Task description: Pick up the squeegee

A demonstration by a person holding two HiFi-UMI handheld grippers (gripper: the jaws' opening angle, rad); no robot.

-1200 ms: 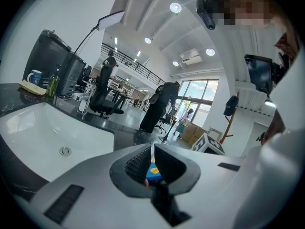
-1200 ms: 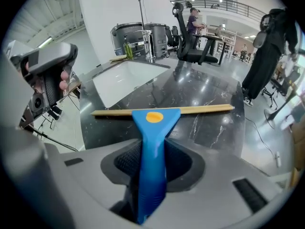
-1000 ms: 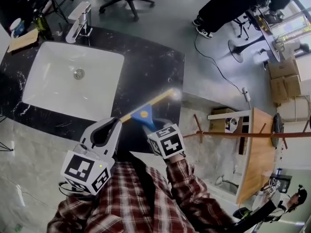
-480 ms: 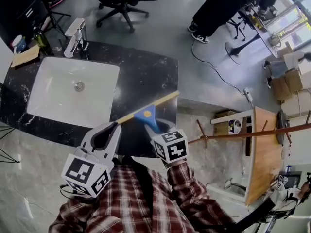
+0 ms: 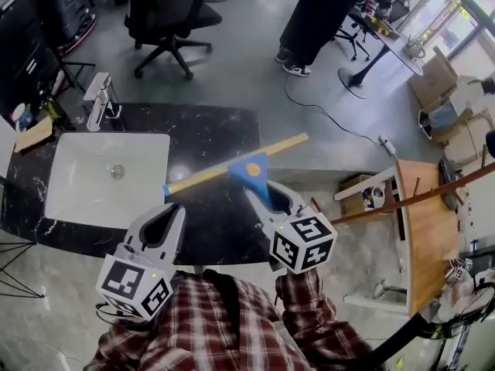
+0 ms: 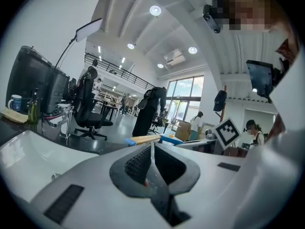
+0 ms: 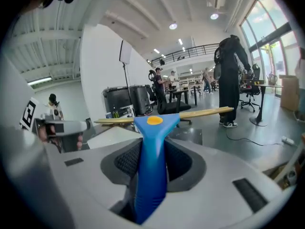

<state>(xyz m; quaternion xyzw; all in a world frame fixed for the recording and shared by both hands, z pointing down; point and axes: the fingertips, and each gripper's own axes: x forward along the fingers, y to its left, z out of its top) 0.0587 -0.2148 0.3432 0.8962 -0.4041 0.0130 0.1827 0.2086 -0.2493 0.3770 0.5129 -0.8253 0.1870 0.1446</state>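
Over black counter point(image 5: 224, 134), right gripper point(image 5: 267, 197) clamps squeegee point(image 5: 249, 168) handle, lift looks done; left gripper point(image 5: 173, 209) closed, empty; next: hold steady.

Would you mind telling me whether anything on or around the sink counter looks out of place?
Nothing stands out. The squeegee is clamped by its blue handle in the right gripper, blade slanting above the black counter; the sink shows no spill or damage.
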